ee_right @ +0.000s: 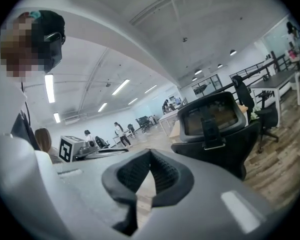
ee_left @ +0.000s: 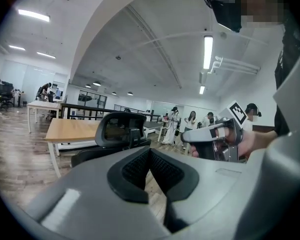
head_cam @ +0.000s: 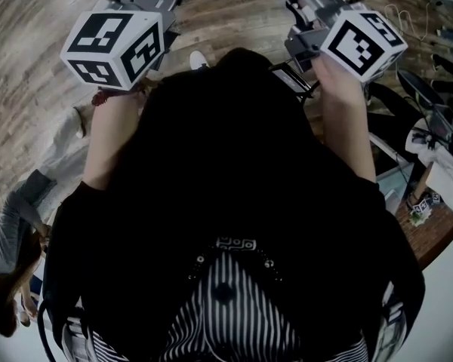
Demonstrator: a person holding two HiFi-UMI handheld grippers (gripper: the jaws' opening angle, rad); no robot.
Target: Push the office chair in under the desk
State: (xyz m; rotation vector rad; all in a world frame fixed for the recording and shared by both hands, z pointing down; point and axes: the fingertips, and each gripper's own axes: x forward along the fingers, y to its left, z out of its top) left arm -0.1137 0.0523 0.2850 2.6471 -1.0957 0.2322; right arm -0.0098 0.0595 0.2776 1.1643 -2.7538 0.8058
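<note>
The left claw (ee_left: 150, 155) and right claw (ee_right: 150, 156) are pinched shut, holding nothing. The office chair (ee_right: 225, 151) stands ahead of both, its back toward them, with the counter (ee_left: 72, 130) behind it. The right claw looks nearer.

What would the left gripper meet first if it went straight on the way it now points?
Most likely the chair: its back rises just beyond the shut tips of the left gripper, slightly to their left. How far off it stands is hard to judge.
</note>
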